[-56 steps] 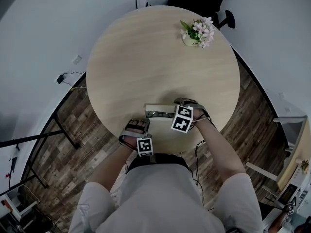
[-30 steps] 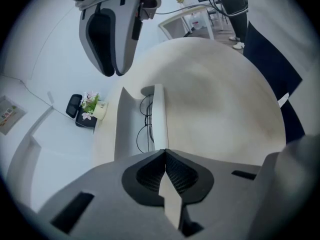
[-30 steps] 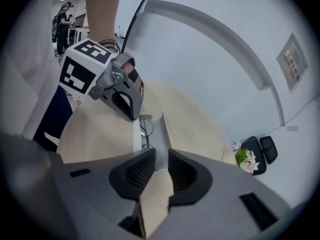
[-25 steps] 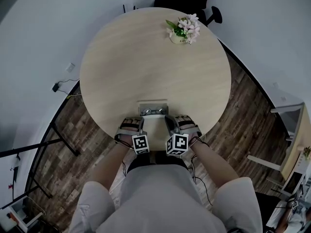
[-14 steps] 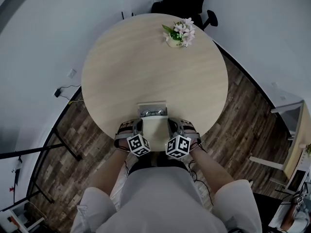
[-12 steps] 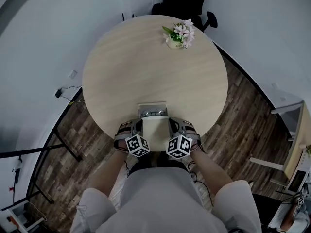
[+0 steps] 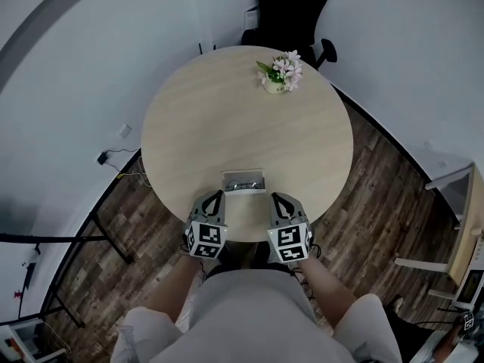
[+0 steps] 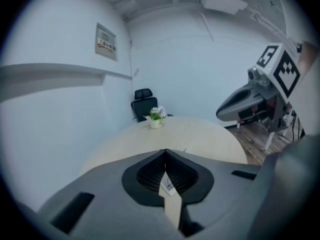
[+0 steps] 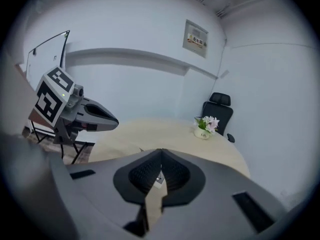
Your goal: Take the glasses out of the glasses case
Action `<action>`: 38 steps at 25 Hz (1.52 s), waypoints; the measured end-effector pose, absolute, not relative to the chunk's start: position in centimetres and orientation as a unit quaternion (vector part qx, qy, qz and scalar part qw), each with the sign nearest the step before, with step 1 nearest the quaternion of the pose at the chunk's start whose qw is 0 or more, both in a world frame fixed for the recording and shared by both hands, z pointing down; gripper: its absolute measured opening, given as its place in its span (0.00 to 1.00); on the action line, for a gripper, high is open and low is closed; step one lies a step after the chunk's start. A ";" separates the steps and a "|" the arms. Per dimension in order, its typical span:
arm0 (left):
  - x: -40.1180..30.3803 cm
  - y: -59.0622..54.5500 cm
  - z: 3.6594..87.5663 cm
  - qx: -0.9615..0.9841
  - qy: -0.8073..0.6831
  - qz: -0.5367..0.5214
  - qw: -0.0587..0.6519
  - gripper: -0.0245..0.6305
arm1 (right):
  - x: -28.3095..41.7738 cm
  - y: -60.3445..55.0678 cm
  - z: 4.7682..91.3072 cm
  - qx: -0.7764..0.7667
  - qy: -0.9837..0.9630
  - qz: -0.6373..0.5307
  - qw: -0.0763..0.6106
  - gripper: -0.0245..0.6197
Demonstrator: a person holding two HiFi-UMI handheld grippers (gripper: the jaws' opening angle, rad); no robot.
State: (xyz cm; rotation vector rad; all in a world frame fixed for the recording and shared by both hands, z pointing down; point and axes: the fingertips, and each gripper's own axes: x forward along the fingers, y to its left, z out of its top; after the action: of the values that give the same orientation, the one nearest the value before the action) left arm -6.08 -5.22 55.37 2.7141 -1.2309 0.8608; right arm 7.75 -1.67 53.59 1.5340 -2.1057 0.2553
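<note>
An open white glasses case [image 7: 243, 188] lies near the front edge of the round wooden table [image 7: 227, 119]. Dark glasses [image 7: 243, 178] lie inside it. My left gripper [image 7: 216, 196] hovers just in front of the case, to its left, with its jaws closed tip to tip and nothing between them. To the case's right my right gripper [image 7: 277, 198] is held the same way, also shut and empty. Neither touches the case. In the left gripper view the left gripper [image 8: 165, 152] hides most of the case; the right gripper [image 9: 161, 151] does the same in its own view.
A small pot of pink flowers [image 7: 278, 73] stands at the table's far edge. A black office chair [image 7: 288, 10] is behind it. Dark wood floor surrounds the table, with a cable and plug [image 7: 102, 158] at the left wall.
Both grippers have come up off the table and rolled so their marker cubes face up. They now hover side by side in front of the case, which has not moved.
</note>
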 end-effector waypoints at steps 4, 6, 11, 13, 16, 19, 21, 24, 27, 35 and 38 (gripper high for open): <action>-6.7 -4.0 50.7 0.885 -0.412 0.218 0.014 0.04 | 7.8 -0.2 51.0 0.586 -0.779 0.133 0.182 0.06; -7.3 -3.3 48.9 0.883 -0.425 0.196 0.016 0.04 | 7.9 0.5 49.7 0.593 -0.778 0.149 0.145 0.06; -9.3 -2.4 46.8 0.871 -0.466 0.145 0.058 0.04 | 8.6 2.0 47.2 0.626 -0.759 0.151 0.095 0.06; -10.0 -2.2 46.7 0.865 -0.475 0.146 0.059 0.04 | 8.4 2.3 47.0 0.630 -0.757 0.147 0.092 0.06; -9.7 -1.8 46.6 0.868 -0.467 0.164 0.037 0.04 | 8.0 2.2 47.1 0.626 -0.760 0.144 0.097 0.06; -9.4 -1.6 46.3 0.873 -0.455 0.170 0.036 0.04 | 7.6 1.9 47.3 0.620 -0.765 0.140 0.106 0.06; -9.5 -1.6 46.2 0.873 -0.456 0.169 0.037 0.04 | 7.3 1.8 47.4 0.613 -0.770 0.135 0.113 0.06; -9.9 -1.7 46.1 0.872 -0.458 0.167 0.044 0.04 | 6.2 1.5 47.7 0.594 -0.782 0.114 0.147 0.06; -10.2 -1.7 46.3 0.870 -0.460 0.170 0.046 0.04 | 4.6 1.1 48.5 0.555 -0.801 0.071 0.210 0.06; -10.3 -1.5 46.9 0.869 -0.458 0.183 0.039 0.04 | 1.3 0.9 53.4 0.383 -0.788 -0.146 0.460 0.06; -10.4 -1.5 47.1 0.869 -0.457 0.184 0.040 0.04 | 0.9 0.8 55.5 0.345 -0.779 -0.156 0.500 0.06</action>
State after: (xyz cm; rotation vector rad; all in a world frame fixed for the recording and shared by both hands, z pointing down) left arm -10.36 -1.46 47.05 2.6629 -1.3998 0.5628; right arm 0.88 0.80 55.53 0.8333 -1.8845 -0.3775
